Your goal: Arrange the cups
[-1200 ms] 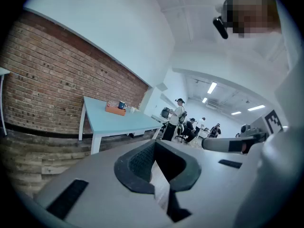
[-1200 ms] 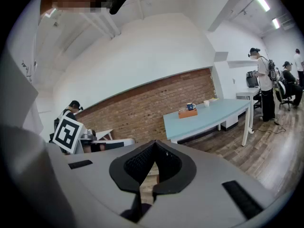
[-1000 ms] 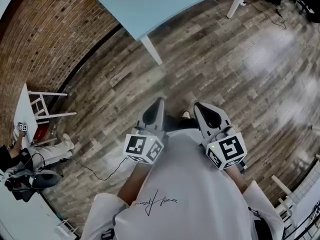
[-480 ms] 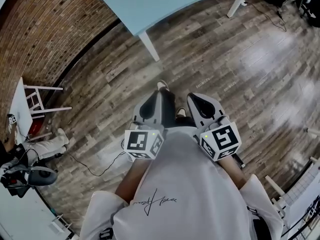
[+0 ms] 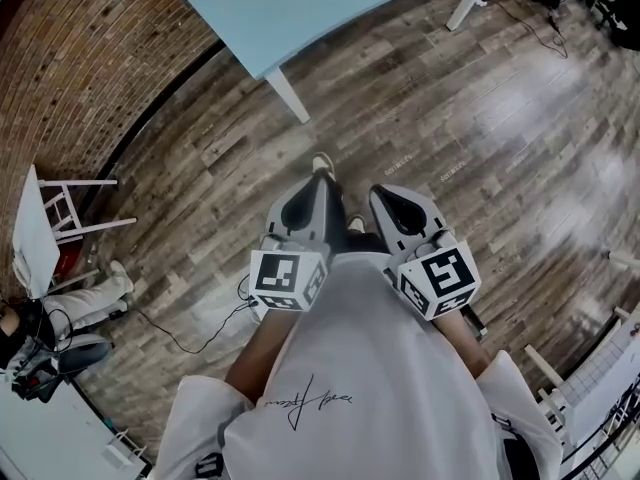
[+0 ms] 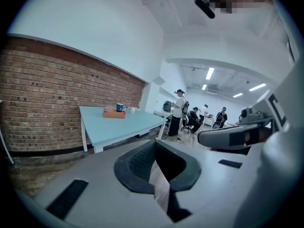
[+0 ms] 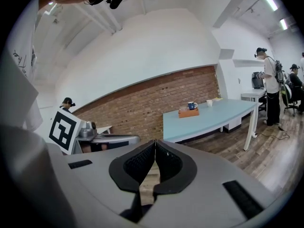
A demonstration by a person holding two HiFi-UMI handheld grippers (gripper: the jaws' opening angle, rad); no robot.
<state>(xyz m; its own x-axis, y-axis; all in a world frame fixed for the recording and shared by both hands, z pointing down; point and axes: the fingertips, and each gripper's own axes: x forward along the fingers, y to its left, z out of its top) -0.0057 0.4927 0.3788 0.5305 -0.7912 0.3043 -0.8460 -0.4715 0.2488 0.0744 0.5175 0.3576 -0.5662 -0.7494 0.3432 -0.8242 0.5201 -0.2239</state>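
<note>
- The wood-plank floor [image 5: 480, 118] is filling most of the head view, with a brick wall [image 5: 90, 58] curving along the upper left.
- A pale blue table [image 5: 300, 8] is showing at the top edge of that view. It is well apart from the person [image 5: 360, 398] in the white shirt, who is standing low in the frame.
- The left gripper [image 6: 154, 144] is pointing out over the floor, its jaws pressed together on nothing.
- The right gripper [image 7: 155, 144] is doing the same beside it: jaws meeting, nothing between them.
- A small orange-brown tray [image 7: 188, 112] is sitting on the tabletop, right of centre in the right gripper view.
- A blue cup [image 7: 191, 105] is standing on that tray, and a white cup [image 7: 209, 102] is standing just to its right on the table — both far beyond the jaws.
- To my eye the arranging is not yet begun. No cup is being touched, and the approach to the table — then every pick and placement — is left to do.
</note>
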